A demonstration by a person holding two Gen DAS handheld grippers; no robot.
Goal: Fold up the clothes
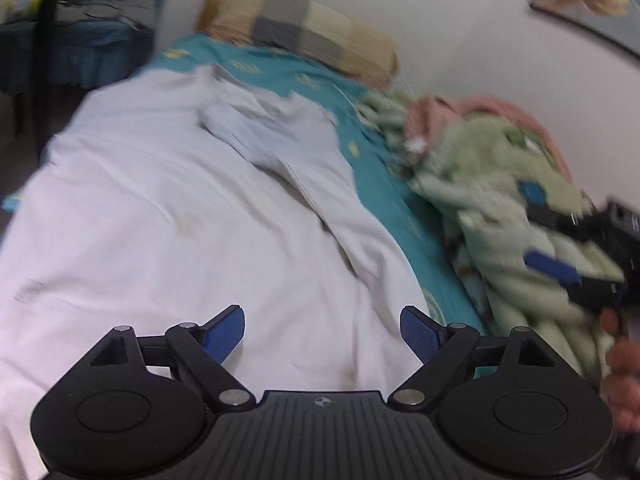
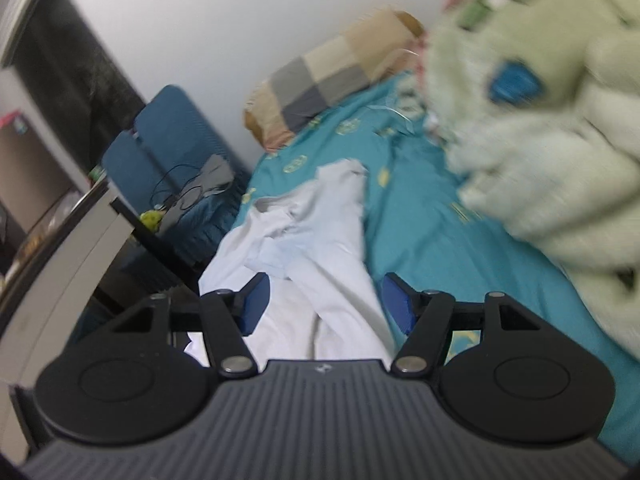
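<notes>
Both tongs, left gripper (image 1: pixel 322 334) and right gripper (image 2: pixel 325 304), are held open above the white shirt (image 1: pixel 180 216), flanked by a green blanket (image 1: pixel 492 184) (blurred) and checked pillow (image 1: pixel 304 28)

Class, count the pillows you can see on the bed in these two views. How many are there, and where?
1. A checked pillow lies at the far end of the bed, against the wall. Others may be hidden under the green blanket heap.

The green fleecy blanket (image 2: pixel 532 128) is smeared by motion blur, its pattern unreadable. The right gripper (image 1: pixel 592 248) is cut by the left wrist view's right edge and blurred. The white shirt (image 1: pixel 180 208) runs off the left edge, its collar soft.
</notes>
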